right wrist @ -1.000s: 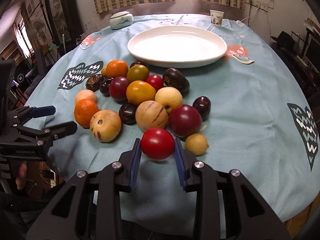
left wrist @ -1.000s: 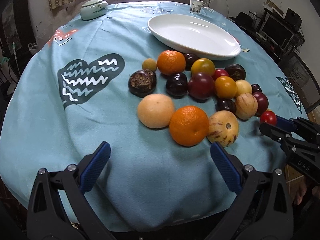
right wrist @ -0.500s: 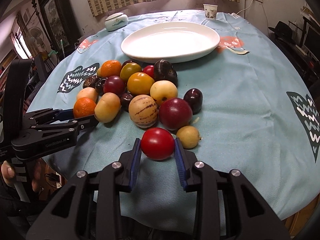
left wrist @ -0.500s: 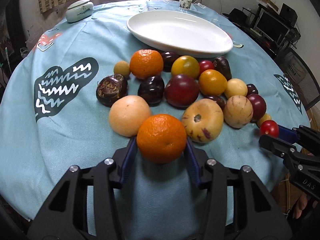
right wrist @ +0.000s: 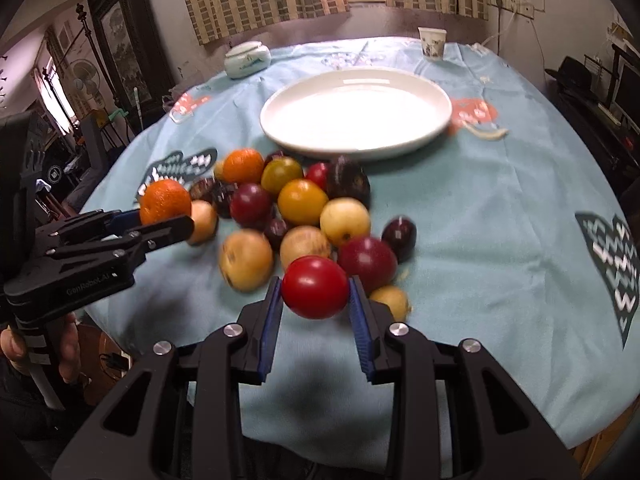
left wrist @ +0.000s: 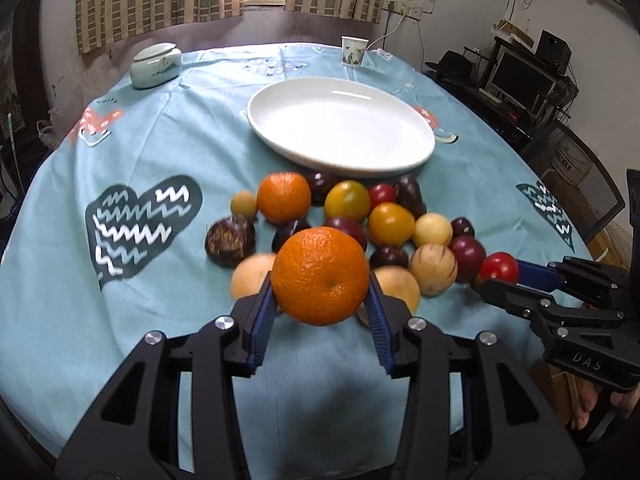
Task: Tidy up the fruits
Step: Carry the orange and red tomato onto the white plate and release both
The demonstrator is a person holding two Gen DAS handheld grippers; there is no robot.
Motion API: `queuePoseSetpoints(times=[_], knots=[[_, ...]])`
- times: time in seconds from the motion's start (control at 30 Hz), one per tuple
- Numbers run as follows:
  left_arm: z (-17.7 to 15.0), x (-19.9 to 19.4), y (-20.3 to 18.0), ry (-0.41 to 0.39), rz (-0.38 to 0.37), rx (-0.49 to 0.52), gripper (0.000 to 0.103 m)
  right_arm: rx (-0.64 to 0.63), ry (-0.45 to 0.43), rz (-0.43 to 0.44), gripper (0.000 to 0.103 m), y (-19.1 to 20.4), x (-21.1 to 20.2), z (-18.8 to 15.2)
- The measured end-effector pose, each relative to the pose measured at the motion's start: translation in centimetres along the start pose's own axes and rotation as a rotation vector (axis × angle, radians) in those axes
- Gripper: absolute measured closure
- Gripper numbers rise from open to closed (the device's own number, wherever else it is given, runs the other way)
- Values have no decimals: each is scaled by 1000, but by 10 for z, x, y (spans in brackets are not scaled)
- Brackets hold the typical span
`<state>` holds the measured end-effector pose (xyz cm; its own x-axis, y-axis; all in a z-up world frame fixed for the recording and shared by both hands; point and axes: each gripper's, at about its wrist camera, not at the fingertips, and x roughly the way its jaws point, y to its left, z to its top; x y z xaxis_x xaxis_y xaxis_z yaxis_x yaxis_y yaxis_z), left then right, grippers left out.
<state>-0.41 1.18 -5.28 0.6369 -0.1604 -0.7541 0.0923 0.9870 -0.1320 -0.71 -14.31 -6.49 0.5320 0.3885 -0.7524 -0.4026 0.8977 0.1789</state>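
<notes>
Blue tablecloth (left wrist: 168,132) covers round table. White plate (left wrist: 340,128) bare, beyond fruit pile (left wrist: 360,216). Left gripper (left wrist: 320,300) clenched on orange (left wrist: 320,276), lifted clear of cloth, jaws just closed around it. Right gripper (right wrist: 314,304) grasping red tomato (right wrist: 315,287) at pile's near edge. Paper cup (left wrist: 354,51) at far edge.

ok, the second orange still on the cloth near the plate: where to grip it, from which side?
Grip the second orange across its widest middle, coming from above and tilted down. It is round, so any pair of opposite sides works, but a small tan fruit touches its left and a dark plum its right; best set the fingers front and back, where there seems to be more room.
</notes>
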Motion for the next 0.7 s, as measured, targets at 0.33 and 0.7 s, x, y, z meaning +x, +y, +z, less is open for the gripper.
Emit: queuePoseSetpoints(times=[0.33, 0.7], knots=[[114, 39, 1, -17, 16, 37, 59, -59, -37, -39, 69, -26, 31, 101], [223, 172, 19, 127, 55, -14, 59, -17, 110, -45, 69, -80, 156, 218]])
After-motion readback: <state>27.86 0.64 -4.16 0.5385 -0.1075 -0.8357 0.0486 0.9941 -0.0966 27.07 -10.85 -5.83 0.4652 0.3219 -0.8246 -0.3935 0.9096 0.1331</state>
